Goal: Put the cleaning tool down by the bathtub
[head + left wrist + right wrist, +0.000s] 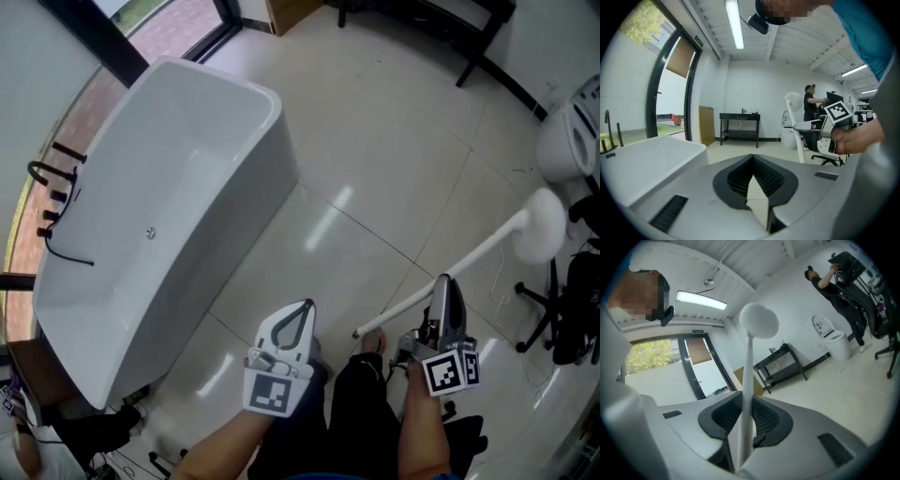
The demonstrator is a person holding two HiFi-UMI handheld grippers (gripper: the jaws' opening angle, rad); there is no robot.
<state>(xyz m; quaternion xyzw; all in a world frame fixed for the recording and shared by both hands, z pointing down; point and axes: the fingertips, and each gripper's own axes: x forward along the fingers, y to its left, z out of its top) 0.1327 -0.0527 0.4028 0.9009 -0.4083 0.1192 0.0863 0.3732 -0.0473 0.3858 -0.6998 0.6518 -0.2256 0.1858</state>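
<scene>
Right of the tub [239, 225], clamping the brush [473, 248] handle in the right gripper [442, 286] for carrying over, left gripper [305, 314] closed, empty

The bathtub [178, 187] stands on the floor [375, 187] at the left, along the window [173, 28], with the taps [56, 202] on its left rim. Well apart to its right, the cleaning tool [469, 256] sits between the right gripper's [442, 286] jaws, head toward the toilet [567, 141] at the floor's right edge. A table [422, 14] stands against the far wall.
</scene>
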